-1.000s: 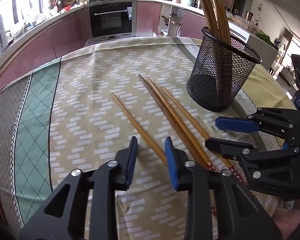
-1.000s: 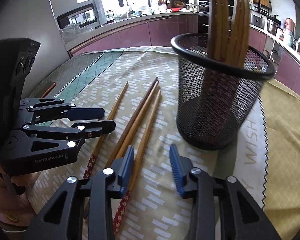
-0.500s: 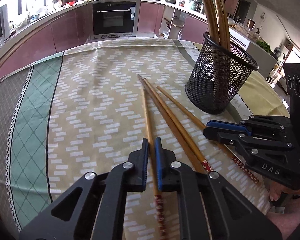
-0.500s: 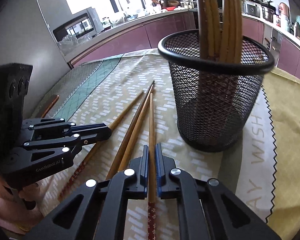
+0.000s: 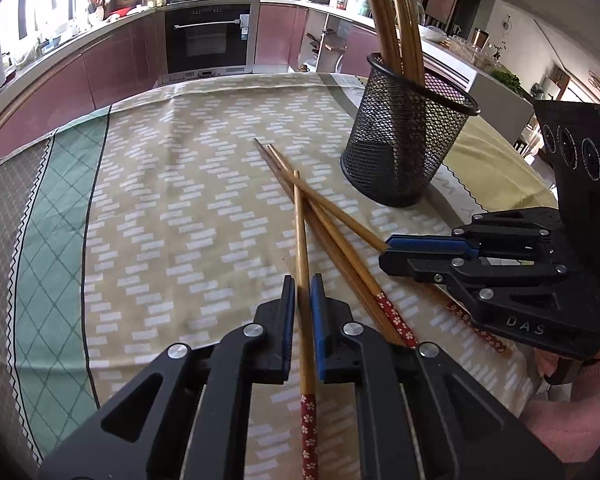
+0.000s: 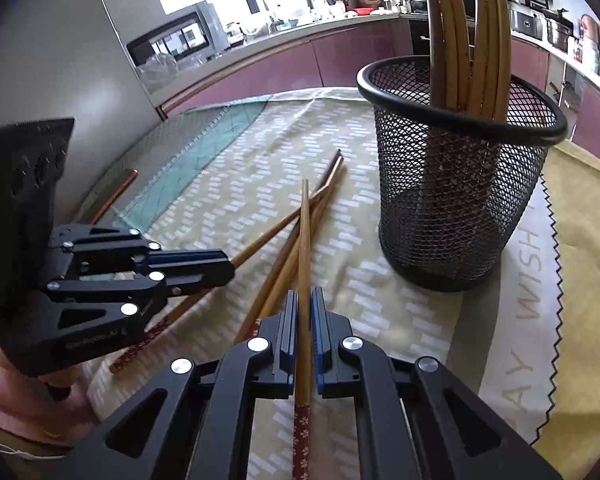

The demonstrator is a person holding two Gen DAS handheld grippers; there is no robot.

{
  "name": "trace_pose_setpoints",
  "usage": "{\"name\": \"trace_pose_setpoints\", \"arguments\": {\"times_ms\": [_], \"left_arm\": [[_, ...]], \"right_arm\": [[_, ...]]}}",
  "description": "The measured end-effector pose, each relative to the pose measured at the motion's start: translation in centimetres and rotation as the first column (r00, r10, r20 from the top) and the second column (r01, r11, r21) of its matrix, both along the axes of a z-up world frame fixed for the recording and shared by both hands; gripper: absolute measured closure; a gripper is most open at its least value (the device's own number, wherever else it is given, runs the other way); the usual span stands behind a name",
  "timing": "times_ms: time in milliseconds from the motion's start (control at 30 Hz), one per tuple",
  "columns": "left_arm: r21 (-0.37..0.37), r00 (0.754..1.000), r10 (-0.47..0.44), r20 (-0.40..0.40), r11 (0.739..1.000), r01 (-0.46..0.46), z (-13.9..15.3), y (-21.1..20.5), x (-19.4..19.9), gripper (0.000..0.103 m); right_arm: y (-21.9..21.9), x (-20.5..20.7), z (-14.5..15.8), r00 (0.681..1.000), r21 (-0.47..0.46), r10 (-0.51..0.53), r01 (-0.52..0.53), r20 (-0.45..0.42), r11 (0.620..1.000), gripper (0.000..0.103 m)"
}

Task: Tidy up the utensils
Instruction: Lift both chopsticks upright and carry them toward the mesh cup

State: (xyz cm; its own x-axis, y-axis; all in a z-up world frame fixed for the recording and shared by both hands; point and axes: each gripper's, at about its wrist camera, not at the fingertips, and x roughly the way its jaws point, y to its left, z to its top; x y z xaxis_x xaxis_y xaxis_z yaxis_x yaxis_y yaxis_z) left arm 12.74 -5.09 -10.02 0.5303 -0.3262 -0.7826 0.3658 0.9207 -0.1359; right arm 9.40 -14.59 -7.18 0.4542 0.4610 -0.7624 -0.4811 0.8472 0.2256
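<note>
My left gripper (image 5: 301, 286) is shut on a wooden chopstick (image 5: 300, 232) with a red flowered end, held just above the tablecloth. My right gripper (image 6: 303, 300) is shut on another such chopstick (image 6: 305, 232); it also shows in the left wrist view (image 5: 384, 254). Two more chopsticks (image 5: 332, 232) lie crossed under them on the cloth. A black mesh holder (image 5: 404, 140) stands at the right with several chopsticks upright in it; it also shows in the right wrist view (image 6: 456, 184). My left gripper shows at the left of the right wrist view (image 6: 230, 270).
The table has a beige patterned cloth (image 5: 180, 208) with a green band (image 5: 48, 264) on the left. Kitchen counters and an oven (image 5: 208, 40) run behind the table. A reddish-brown rod (image 6: 114, 196) lies at the table's far left edge.
Both grippers went from open a second ago to shut, each on a chopstick. The two held chopsticks have lifted slightly and swung so they cross the ones lying on the cloth.
</note>
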Motion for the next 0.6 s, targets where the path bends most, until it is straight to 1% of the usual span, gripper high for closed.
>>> {"name": "trace_pose_setpoints", "arguments": {"times_ms": [67, 133, 200, 267, 333, 367, 400, 600], "left_arm": [[0.001, 1.0, 0.006, -0.011, 1.0, -0.006, -0.3, 0.1, 0.5, 0.088], [-0.009, 1.0, 0.005, -0.017, 1.0, -0.005, -0.4, 0.2, 1.0, 0.087], [-0.002, 1.0, 0.005, -0.013, 1.0, -0.005, -0.4, 0.1, 1.4, 0.084], [0.003, 1.0, 0.008, -0.01, 1.0, -0.008, -0.4, 0.0, 1.7, 0.084], [0.006, 1.0, 0.012, -0.009, 1.0, -0.012, -0.4, -0.2, 1.9, 0.085], [0.005, 1.0, 0.014, -0.008, 1.0, -0.014, -0.4, -0.3, 2.0, 0.093], [-0.002, 1.0, 0.015, -0.014, 1.0, -0.015, -0.4, -0.3, 2.0, 0.095], [-0.022, 1.0, 0.022, -0.002, 1.0, -0.022, 0.3, -0.2, 1.7, 0.096]], "right_arm": [[0.1, 0.1, 0.0, 1.0, 0.0, 0.001, -0.001, 0.0, 1.0, 0.095], [0.1, 0.2, -0.1, 1.0, -0.002, 0.002, -0.002, 0.0, 1.0, 0.095], [0.1, 0.4, -0.1, 1.0, -0.002, 0.004, -0.004, 0.0, 1.0, 0.095], [0.1, 0.4, -0.2, 1.0, 0.002, 0.002, -0.002, 0.0, 1.0, 0.095], [-0.2, 0.3, -0.1, 1.0, 0.009, -0.004, 0.004, 0.0, 1.0, 0.096], [-0.2, 0.3, -0.1, 1.0, 0.016, -0.007, 0.007, 0.0, 1.0, 0.097], [-0.3, 0.1, 0.0, 1.0, 0.025, -0.008, 0.008, 0.003, 1.0, 0.097], [-0.9, -0.6, 1.3, 0.999, 0.058, -0.005, 0.002, 0.042, 0.998, 0.097]]}}
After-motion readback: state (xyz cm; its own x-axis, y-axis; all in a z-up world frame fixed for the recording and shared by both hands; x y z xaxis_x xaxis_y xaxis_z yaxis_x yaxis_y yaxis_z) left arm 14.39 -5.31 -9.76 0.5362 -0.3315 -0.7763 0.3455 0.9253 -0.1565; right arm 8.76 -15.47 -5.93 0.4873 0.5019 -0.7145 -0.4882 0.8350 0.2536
